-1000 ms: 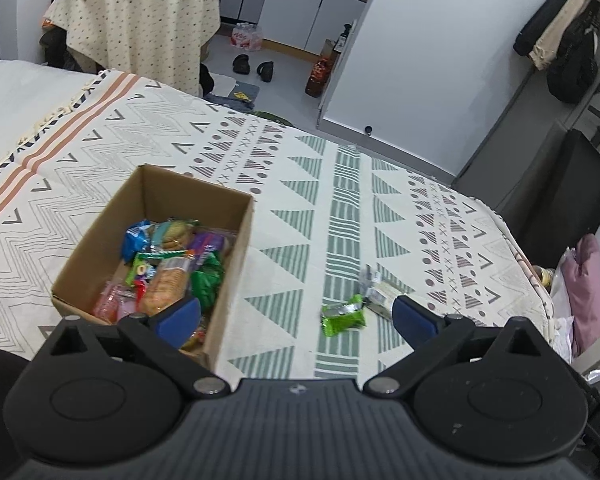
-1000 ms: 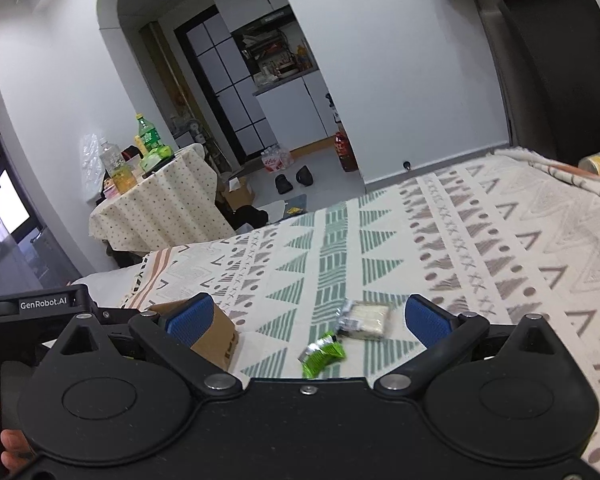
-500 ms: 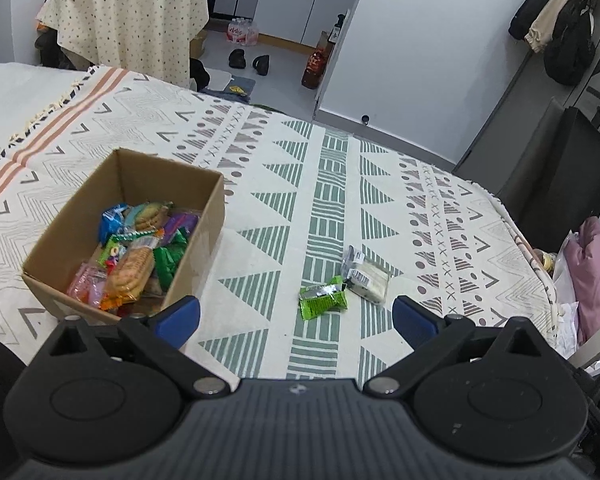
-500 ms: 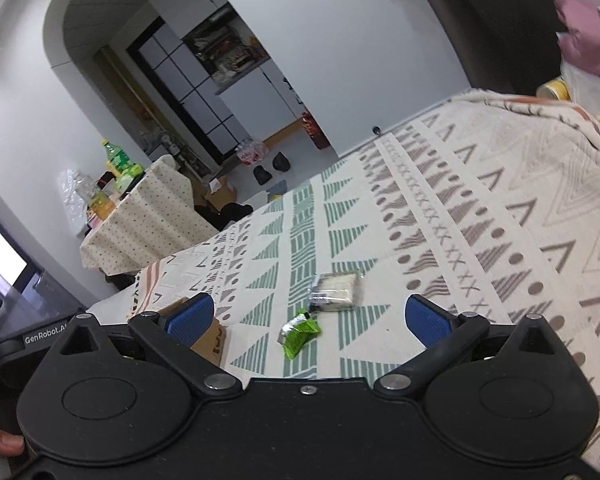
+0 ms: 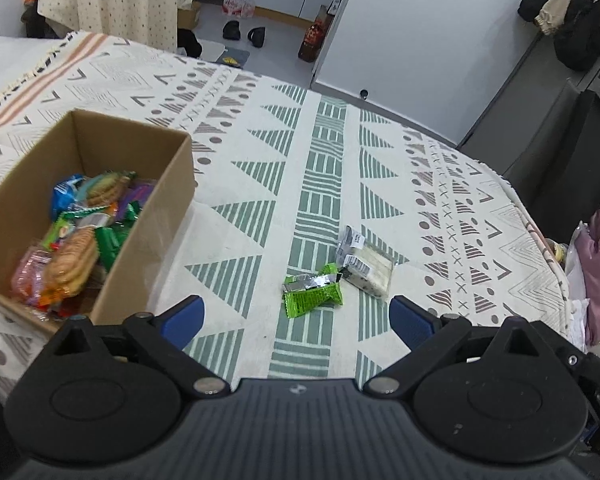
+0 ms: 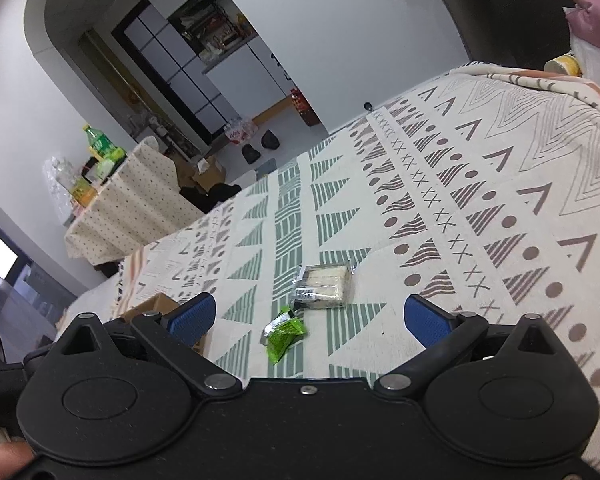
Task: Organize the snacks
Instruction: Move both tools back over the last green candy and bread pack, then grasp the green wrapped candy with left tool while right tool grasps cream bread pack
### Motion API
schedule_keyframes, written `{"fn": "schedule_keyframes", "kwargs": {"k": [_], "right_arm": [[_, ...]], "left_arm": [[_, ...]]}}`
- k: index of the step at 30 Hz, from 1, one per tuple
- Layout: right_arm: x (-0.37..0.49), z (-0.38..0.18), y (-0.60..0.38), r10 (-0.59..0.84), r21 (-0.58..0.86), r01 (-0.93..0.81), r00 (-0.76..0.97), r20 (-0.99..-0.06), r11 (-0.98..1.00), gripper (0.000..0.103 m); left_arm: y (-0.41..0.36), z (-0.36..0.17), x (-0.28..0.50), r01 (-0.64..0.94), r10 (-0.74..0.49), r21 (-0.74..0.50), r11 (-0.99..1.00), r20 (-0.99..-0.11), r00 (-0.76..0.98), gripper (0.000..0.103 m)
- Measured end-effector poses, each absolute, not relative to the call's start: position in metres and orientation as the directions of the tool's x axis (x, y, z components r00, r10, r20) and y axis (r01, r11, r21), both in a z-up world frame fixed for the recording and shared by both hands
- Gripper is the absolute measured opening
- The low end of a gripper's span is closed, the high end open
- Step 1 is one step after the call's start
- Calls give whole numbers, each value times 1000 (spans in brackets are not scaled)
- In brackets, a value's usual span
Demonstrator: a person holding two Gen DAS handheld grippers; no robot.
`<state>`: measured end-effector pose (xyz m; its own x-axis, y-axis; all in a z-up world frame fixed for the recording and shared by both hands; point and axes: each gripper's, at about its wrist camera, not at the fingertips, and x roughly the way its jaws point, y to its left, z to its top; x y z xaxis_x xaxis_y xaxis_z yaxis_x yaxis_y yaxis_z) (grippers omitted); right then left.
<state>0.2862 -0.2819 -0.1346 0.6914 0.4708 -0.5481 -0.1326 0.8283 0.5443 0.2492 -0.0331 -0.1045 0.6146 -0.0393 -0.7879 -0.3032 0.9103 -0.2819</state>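
Green packet: just ahead, between the spread jaws of the right gripper, long axis diagonal.
Left gripper: jaws also spread, empty; packet equally near.

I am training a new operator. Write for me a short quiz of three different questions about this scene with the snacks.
1. True or false: the green packet lies inside the cardboard box.
2. Which snack lies nearer the box? A: the green packet. B: the clear-wrapped white snack.
3. Fill in: the left gripper and the right gripper are both ____.

Key: 1 false, it lies on the patterned cloth. 2 A. 3 open, holding nothing.
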Motion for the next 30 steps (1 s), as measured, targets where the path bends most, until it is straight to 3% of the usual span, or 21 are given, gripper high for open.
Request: {"fn": "schedule_keyframes", "kwargs": {"k": [23,25,29,30], "right_arm": [[374,-182,-254,455,531,-60,602,-656,845,94],[381,-187,-251,459,534,-57,595,-660,843,94],[393,-197,-239,470,526,-75,567,-676,847,94],[395,-199,-236,471,521,-80,561,-681,850,94]], "left_arm": [[-41,-195,336,-375,-136,-352,858,-859,494,61],[-44,-201,341,-384,-131,-344,857,-865,484,50],[-42,-204,342,-411,-75,-308,858,-867,492,42],[-41,-201,342,-412,-70,-306,858,-865,496,34]]}}
